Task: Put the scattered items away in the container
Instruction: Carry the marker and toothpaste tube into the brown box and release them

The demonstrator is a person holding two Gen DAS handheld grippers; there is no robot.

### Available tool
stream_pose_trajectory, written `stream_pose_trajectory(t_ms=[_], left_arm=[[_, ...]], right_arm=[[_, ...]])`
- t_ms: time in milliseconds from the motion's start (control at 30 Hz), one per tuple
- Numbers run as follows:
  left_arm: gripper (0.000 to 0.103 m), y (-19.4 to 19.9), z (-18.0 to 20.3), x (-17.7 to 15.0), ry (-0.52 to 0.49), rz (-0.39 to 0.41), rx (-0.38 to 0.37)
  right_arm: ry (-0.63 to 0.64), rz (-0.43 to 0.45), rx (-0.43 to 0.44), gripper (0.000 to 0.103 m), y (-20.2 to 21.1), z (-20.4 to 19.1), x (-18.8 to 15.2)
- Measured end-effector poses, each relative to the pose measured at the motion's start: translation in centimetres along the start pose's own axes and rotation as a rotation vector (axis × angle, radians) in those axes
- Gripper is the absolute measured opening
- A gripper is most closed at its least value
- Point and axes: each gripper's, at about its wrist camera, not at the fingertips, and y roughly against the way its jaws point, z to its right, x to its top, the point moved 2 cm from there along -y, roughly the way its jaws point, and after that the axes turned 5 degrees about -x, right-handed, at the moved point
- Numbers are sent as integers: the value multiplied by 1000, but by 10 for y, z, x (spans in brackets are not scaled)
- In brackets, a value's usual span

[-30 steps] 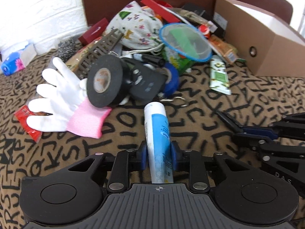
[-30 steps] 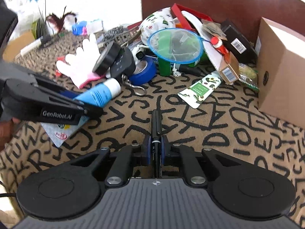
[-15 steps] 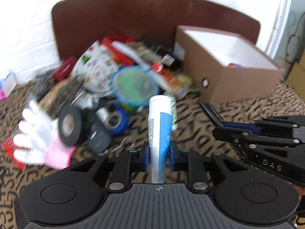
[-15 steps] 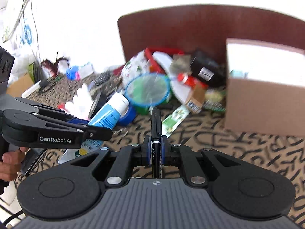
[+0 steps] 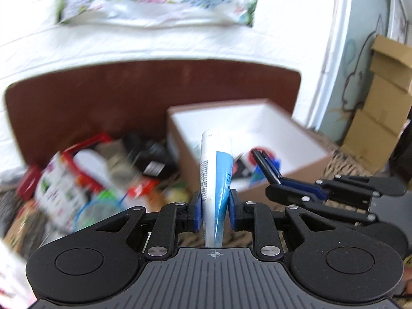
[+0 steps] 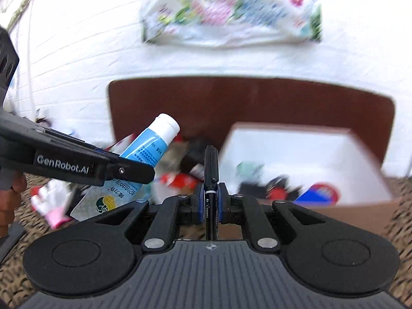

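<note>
Above bed's right side, near cardboard box (image 5: 180, 139): left gripper (image 5: 213, 211) pinching blue tube (image 5: 217, 170), right gripper (image 6: 211, 203) clamped on black pen (image 6: 211, 170).

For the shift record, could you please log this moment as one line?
left gripper: holds blue-and-white tube | right gripper: holds black pen | brown cardboard box: ahead
</note>
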Motion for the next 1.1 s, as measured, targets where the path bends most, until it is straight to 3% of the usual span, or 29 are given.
stream_pose_trajectory(t_ms=[167, 367, 767, 1100], left_arm=[[17, -49, 16, 44, 16, -12, -42], [17, -117, 24, 77, 30, -47, -67], [17, -259, 26, 95, 23, -207, -49], [18, -315, 27, 102, 8, -252, -45]], right_arm=[[-11, 21, -102, 12, -21, 44, 29], [-8, -26, -214, 12, -66, 93, 34], [68, -272, -341, 12, -174, 165, 15], [195, -445, -372, 12, -228, 176, 20]])
